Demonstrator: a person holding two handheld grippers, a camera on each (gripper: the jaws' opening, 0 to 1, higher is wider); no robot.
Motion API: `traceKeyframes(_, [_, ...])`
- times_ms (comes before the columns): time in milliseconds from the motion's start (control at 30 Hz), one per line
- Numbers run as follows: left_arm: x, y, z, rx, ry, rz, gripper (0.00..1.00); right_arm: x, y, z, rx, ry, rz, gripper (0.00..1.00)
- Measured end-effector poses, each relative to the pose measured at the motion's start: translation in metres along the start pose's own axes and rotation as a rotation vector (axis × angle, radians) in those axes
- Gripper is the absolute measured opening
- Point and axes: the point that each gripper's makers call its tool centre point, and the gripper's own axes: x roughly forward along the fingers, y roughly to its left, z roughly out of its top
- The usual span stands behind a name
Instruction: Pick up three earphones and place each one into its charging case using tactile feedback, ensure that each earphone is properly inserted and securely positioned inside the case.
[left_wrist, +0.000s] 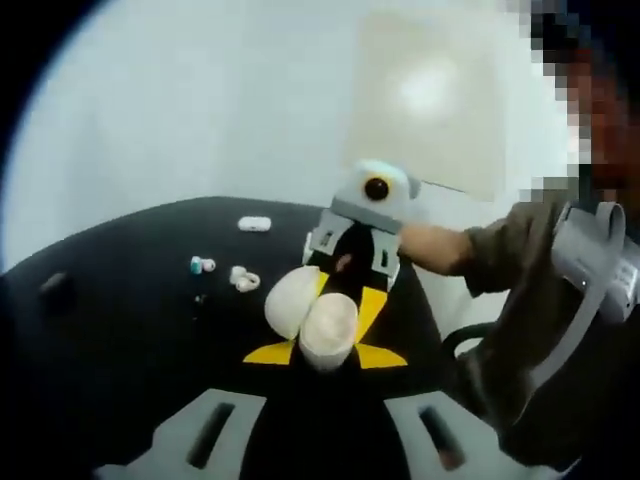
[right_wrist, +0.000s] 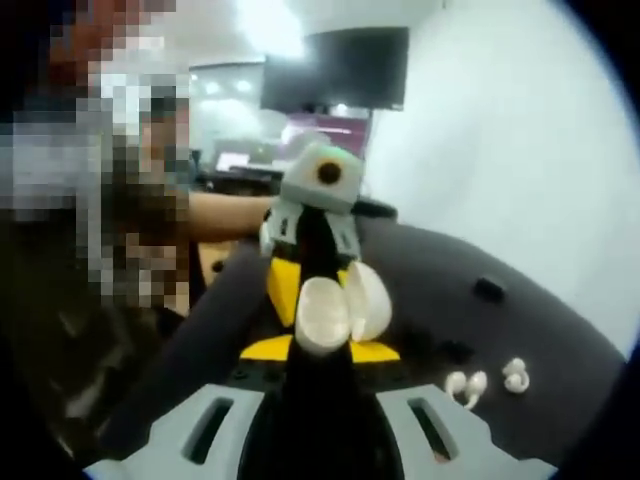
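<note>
The left gripper (right_wrist: 312, 262) and right gripper (left_wrist: 352, 262) face each other nose to nose, yellow-tipped jaws pointing inward and meeting around one white shell. A sleeved forearm (left_wrist: 470, 250) extends behind the right gripper.

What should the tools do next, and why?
Probably steady the white case with one tool and lower the other toward the nearest white earphone on the black table. The case sits open, raised between the left tool and the right tool, while the earphones lie loose on the table.
</note>
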Motion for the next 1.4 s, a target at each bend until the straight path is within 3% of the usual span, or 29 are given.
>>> traceKeyframes(333, [-0.001, 0.000, -0.002, 0.043, -0.002, 0.009, 0.17, -0.001, -0.002, -0.002, 0.090, 0.021, -0.005, 0.21])
traceKeyframes(433, [-0.001, -0.001, -0.001, 0.070, -0.007, 0.009, 0.17, -0.001, 0.002, -0.001, 0.051, 0.017, 0.005, 0.20])
traceKeyframes(567, [-0.003, -0.003, 0.006, 0.010, -0.039, -0.027, 0.18, -0.001, 0.003, 0.001, -0.020, 0.013, 0.010, 0.20])
traceKeyframes(800, [0.000, -0.001, 0.003, 0.014, -0.023, -0.014, 0.17, -0.002, -0.005, -0.003, 0.047, 0.036, -0.022, 0.25])
traceKeyframes(967, [0.001, 0.002, 0.003, 0.018, -0.019, -0.005, 0.17, -0.022, -0.008, -0.004, 0.046, 0.095, -0.059, 0.29])
traceKeyframes(1067, [0.002, 0.004, 0.003, 0.031, -0.020, 0.003, 0.17, -0.048, -0.011, 0.010, 0.086, 0.052, -0.091, 0.27])
traceKeyframes(1133, [0.002, 0.005, 0.004, 0.037, -0.021, 0.007, 0.17, -0.068, -0.029, 0.028, 0.161, -0.029, -0.152, 0.27])
traceKeyframes(1233, [0.002, 0.005, 0.004, 0.050, -0.023, 0.013, 0.17, -0.092, -0.085, 0.034, 0.388, -0.091, -0.362, 0.21])
traceKeyframes(1300, [0.002, 0.005, 0.004, 0.056, -0.025, 0.015, 0.17, -0.102, -0.120, 0.018, 0.506, -0.029, -0.481, 0.18])
traceKeyframes(1400, [0.002, 0.006, 0.004, 0.061, -0.026, 0.018, 0.17, -0.095, -0.142, -0.005, 0.523, 0.105, -0.524, 0.15])
